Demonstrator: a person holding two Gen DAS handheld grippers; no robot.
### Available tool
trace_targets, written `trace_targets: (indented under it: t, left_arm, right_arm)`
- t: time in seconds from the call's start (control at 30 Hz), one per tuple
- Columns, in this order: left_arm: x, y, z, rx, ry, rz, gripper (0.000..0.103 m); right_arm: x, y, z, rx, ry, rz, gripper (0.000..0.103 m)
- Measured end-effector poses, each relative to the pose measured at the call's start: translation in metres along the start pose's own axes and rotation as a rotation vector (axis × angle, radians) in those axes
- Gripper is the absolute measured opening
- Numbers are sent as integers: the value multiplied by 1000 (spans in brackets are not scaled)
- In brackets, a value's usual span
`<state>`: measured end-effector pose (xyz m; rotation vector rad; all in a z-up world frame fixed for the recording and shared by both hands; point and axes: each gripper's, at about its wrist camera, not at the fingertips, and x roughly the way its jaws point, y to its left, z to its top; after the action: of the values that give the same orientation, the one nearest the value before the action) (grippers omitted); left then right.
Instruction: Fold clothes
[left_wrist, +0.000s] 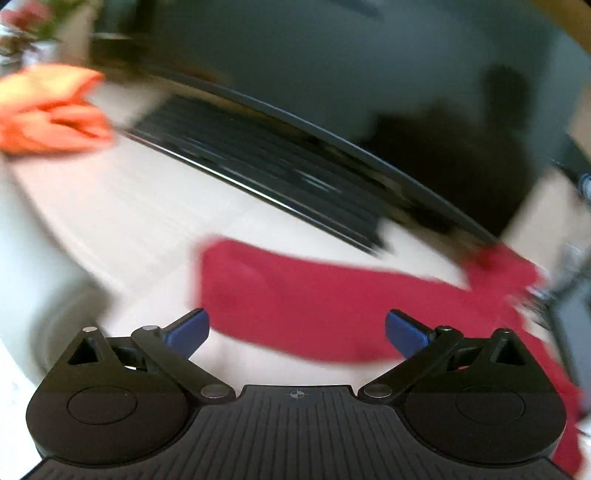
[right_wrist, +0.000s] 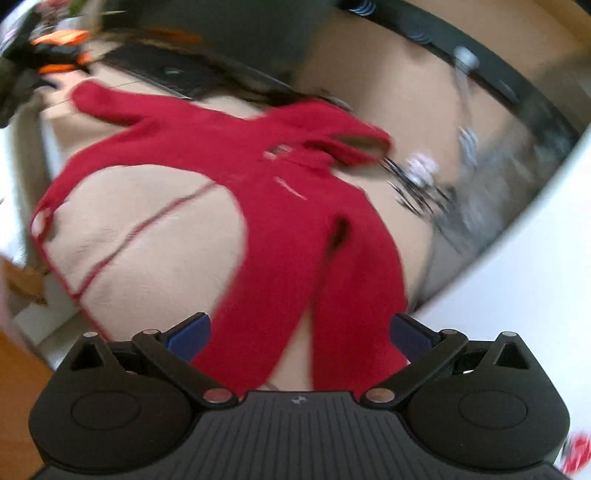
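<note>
both tongs (left_wrist: 297, 328) (right_wrist: 299, 332) spread wide, red garment (right_wrist: 258, 177) lying just ahead.

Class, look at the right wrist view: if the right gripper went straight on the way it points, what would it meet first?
Most likely the red garment, which lies directly ahead between the open right gripper's fingers. Blur leaves the depth uncertain.

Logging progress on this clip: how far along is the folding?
Early. Done: possibly the orange cloth, bunched at the far side, though blur hides whether it is folded. In hand: nothing; the left tongs and right tongs are both open over the red garment. Left: the red garment lies spread out, sleeves splayed, not yet folded.
</note>
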<state>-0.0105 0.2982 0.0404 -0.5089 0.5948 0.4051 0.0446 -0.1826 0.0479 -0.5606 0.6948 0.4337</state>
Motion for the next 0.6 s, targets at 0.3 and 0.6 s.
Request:
trace_targets:
  t: [0.3, 0.6]
  left_arm:
    - [36, 3, 12, 25, -17, 38, 83]
    - [69, 19, 27, -39, 88, -93, 94]
  right_arm:
    - [-7, -10, 16, 375, -213, 22, 103]
    - [80, -7, 43, 687, -160, 389, 103]
